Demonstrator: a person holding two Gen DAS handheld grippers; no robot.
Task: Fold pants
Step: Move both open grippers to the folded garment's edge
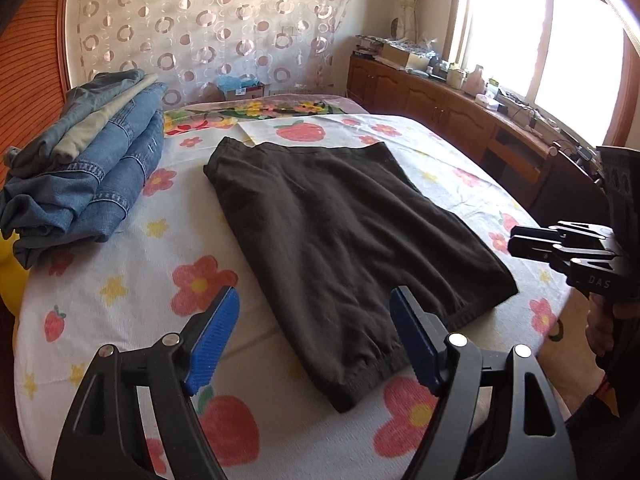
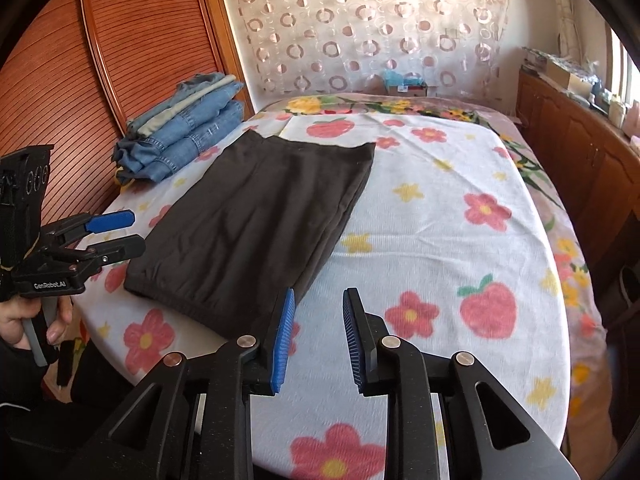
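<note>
- Left gripper (image 1: pixel 316 336): held low over the near edge of the bed (image 2: pixel 440 216), tilted downward; jaws wide apart, nothing between them. In the right wrist view it sits at 9 o'clock, with a hand (image 2: pixel 24 328) wrapped round its grip.
- Right gripper (image 2: pixel 318 340): also tilted downward over the near edge; jaws a little apart, holding nothing. In the left wrist view it shows at 3 o'clock.
- Writing: "GenRobot.AI" on the left gripper's body; "DAS" on the right gripper's body.
- Pants (image 1: pixel 340 232): black, folded into a flat rectangle on the flowered bed cover (image 2: pixel 432 240), cuffs toward the grippers. Their near hem lies just beyond the left jaws, toward 1 o'clock; from the right jaws they lie at 11 o'clock, near corner just beside the left pad. Neither gripper touches them.
- Stack of folded jeans (image 1: pixel 92 176): at 10 o'clock on the bed, apart from the pants.
</note>
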